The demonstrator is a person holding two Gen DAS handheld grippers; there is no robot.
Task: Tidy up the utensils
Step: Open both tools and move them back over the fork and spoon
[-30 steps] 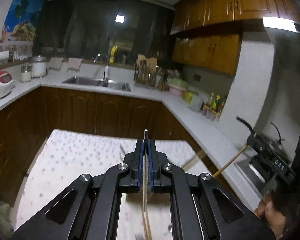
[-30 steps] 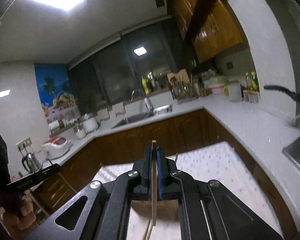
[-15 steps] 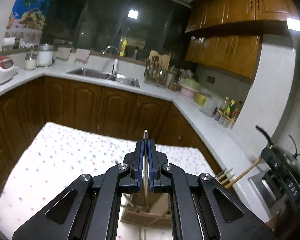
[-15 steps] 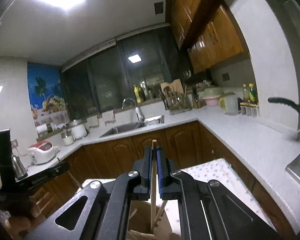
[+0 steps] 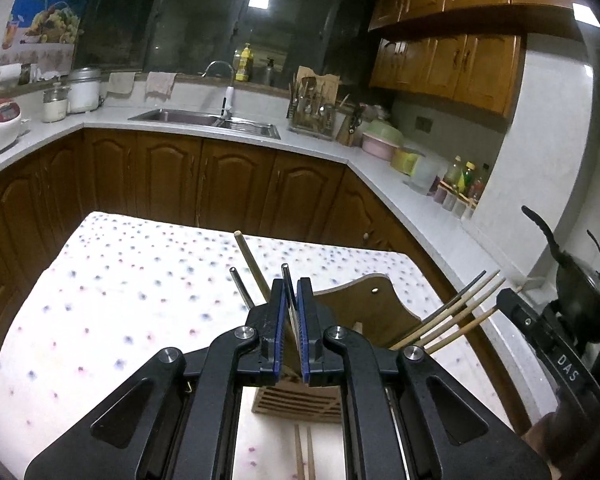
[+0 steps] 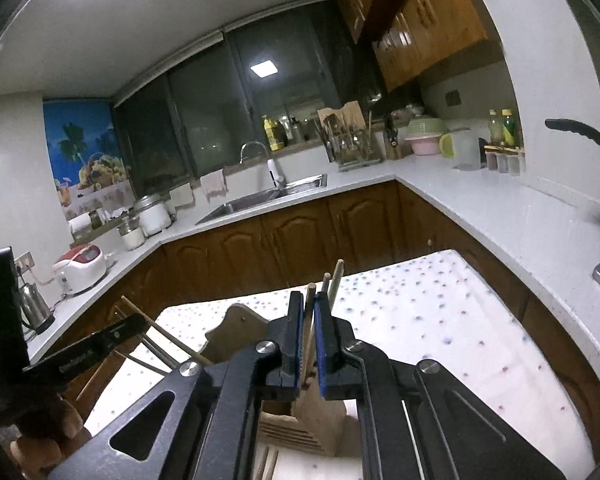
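Observation:
In the left wrist view my left gripper (image 5: 291,292) is shut on a thin metal utensil (image 5: 286,276), whose lower end is hidden behind the fingers, above a wooden utensil holder (image 5: 364,308). Several chopsticks (image 5: 452,316) lean out of the holder to the right; a wooden stick (image 5: 250,260) and a metal rod (image 5: 240,286) stand at its left. In the right wrist view my right gripper (image 6: 309,312) is shut on a wooden chopstick (image 6: 309,300) over the same holder (image 6: 236,322). Two more sticks (image 6: 335,280) rise just behind its fingertips.
The holder stands on a table with a white dotted cloth (image 5: 140,280). Two loose chopsticks (image 5: 304,452) lie on the cloth near me. Each view shows the other gripper held by a hand at its side (image 5: 540,344) (image 6: 80,354). Kitchen counters and a sink (image 5: 204,120) run behind.
Both grippers have sunk toward the table, each still holding its utensil. The wooden holder has come up under the fingers, and the sticks standing in it now show around the fingertips.

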